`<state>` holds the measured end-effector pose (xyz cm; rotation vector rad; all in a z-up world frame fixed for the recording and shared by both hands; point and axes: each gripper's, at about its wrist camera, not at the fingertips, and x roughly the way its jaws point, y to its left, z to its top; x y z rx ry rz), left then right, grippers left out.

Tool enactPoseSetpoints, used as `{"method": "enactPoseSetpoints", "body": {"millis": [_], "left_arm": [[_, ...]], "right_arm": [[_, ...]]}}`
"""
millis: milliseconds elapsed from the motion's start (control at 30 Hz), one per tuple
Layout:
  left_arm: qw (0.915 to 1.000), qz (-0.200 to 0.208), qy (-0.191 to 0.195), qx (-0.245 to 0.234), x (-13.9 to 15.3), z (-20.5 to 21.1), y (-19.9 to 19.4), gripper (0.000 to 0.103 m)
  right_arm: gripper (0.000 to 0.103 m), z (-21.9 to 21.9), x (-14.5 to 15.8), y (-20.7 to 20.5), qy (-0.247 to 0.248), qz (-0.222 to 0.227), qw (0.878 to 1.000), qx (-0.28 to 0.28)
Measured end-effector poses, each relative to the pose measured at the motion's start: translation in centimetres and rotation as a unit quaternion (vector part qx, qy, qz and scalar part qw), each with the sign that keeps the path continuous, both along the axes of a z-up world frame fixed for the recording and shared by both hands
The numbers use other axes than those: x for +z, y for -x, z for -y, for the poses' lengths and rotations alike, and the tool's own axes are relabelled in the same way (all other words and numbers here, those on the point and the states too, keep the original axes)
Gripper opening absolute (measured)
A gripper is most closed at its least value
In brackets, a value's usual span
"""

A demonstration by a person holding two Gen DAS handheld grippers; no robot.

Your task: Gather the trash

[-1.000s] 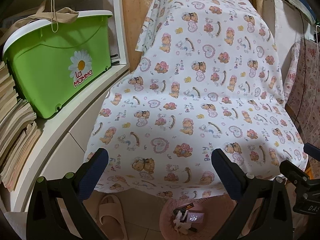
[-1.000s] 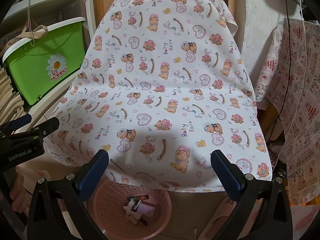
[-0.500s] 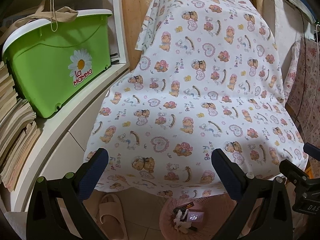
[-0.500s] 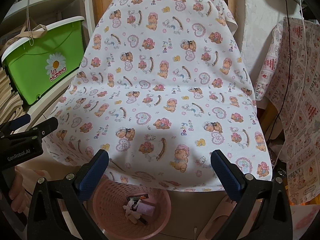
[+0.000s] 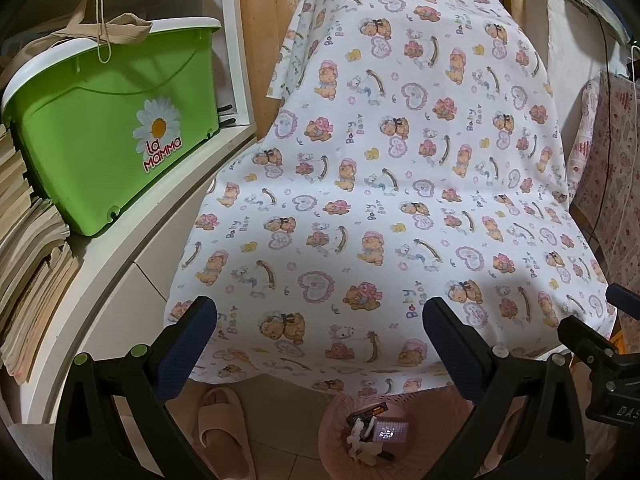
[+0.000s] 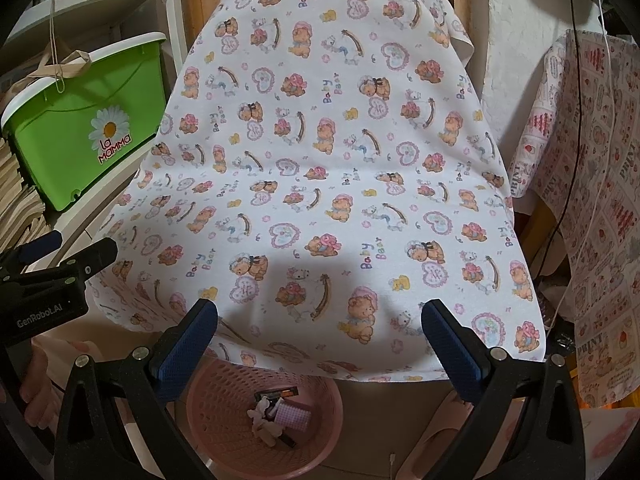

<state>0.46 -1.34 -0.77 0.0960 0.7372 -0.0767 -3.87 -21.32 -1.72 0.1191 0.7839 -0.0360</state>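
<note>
Almost nothing had changed from the frames a second before: both grippers kept the same hover over the near edge of the table, with only the slightest drift in framing. The left gripper (image 5: 320,320) had its jaws wide apart and empty, and the right gripper (image 6: 319,320) was likewise spread with nothing between its blue pads (image 6: 188,344).

The trash (image 6: 276,412) lay where it had been, at the bottom of the pink basket (image 6: 224,396) standing on the floor, partly under the overhanging tablecloth (image 6: 320,160). It looked like a dark packet with an orange strip, a white crumpled scrap and a lilac checked piece, though the pieces were too small to name surely.

Readable writing: the cloth repeated "Baby Bear" among bears and hearts; the green bin (image 5: 112,132) on the white shelf (image 5: 132,240) carried a daisy and "La MAMMA"; the left gripper's body in the right view read "GenRobot.AI"; a hanging cloth (image 6: 600,200) at the right showed "PRINT". A pink slipper (image 5: 220,428) lay on the floor beside the basket.
</note>
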Motion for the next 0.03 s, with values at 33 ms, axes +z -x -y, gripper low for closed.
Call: {"method": "enactPoseSetpoints", "body": {"millis": [33], "left_arm": [[1.0,-0.001,0.0,-0.001,-0.03,0.04,-0.04,0.102]], "right_arm": [[0.103,0.02,0.01,-0.04,0.001,-0.001,1.0,0.0]]}}
